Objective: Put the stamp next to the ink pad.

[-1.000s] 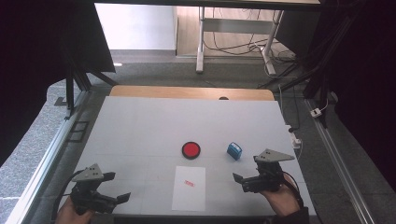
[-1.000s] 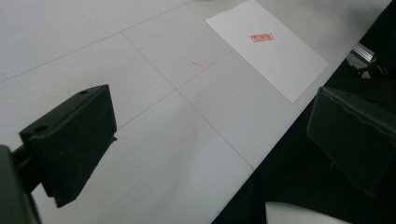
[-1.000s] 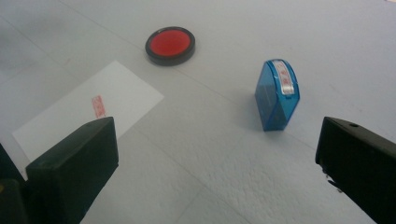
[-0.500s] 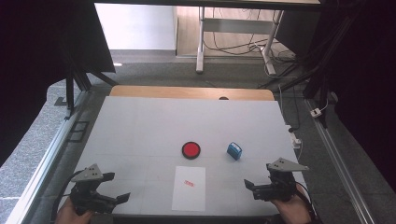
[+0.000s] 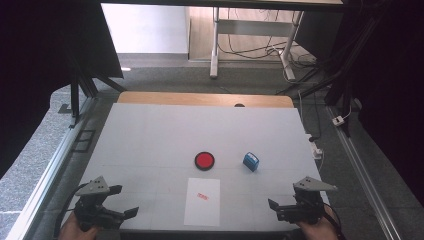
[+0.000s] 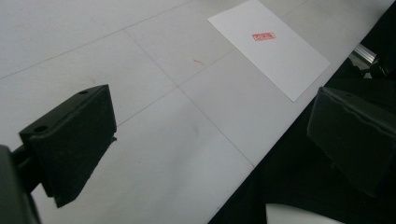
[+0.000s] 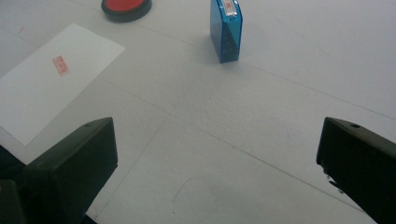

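From the high view, the left gripper (image 5: pixel 125 214) and right gripper (image 5: pixel 272 207) sit at the near corners of the white table (image 5: pixel 150 135), jaws spread, holding nothing. Between them lies a white paper sheet (image 5: pixel 202 210) (red stamp mark on it). Beyond it sit a round red ink pad (image 5: pixel 204 160) and, to its right, a small blue plastic stamp (image 5: pixel 251 161).

Left gripper view: parted jaws, the sheet (image 6: pixel 280 51) far right.

Right gripper view: wide jaws, the stamp (image 7: pixel 226 30) upright ahead, well apart.

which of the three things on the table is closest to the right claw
The blue stamp: it stands just ahead of the right claw, while the red ink pad and the stamped paper lie farther toward the middle.
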### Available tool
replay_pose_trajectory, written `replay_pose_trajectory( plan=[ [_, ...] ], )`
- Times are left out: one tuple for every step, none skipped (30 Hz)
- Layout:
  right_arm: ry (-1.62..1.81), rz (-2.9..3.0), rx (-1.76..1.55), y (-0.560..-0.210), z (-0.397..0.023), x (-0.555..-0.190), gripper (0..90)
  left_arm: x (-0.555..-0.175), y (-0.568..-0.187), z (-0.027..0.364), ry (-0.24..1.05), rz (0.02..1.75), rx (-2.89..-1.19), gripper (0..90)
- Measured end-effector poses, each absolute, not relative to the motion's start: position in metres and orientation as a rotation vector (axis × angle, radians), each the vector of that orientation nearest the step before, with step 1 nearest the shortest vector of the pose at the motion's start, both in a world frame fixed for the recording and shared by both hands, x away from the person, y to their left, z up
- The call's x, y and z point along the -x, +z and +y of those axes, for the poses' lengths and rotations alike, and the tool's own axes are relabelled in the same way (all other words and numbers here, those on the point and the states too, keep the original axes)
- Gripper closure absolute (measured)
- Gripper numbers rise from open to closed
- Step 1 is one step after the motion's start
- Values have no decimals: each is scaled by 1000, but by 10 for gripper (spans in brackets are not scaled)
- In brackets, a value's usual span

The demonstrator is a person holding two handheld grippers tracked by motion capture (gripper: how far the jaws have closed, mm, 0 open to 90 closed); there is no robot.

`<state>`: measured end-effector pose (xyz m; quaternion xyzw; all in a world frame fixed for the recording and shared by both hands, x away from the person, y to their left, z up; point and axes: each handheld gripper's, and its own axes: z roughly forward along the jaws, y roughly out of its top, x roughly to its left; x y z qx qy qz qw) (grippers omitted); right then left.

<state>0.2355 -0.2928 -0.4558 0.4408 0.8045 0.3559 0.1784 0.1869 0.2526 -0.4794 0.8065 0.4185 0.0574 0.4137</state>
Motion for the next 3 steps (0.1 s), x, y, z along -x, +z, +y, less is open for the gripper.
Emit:
replay_pose_trajectory(
  plan=[
    [1010,2274,-1248,-456,-293,-236,0,-187,-479,252,145,1052,-2028,13],
    [1007,2275,-1252,-456,-293,-236,0,-187,-479,252,145,1052,-2027,13],
    [1000,2277,-1253,-456,-293,-236,0,-187,-479,252,145,1052,-2027,12]
  ],
)
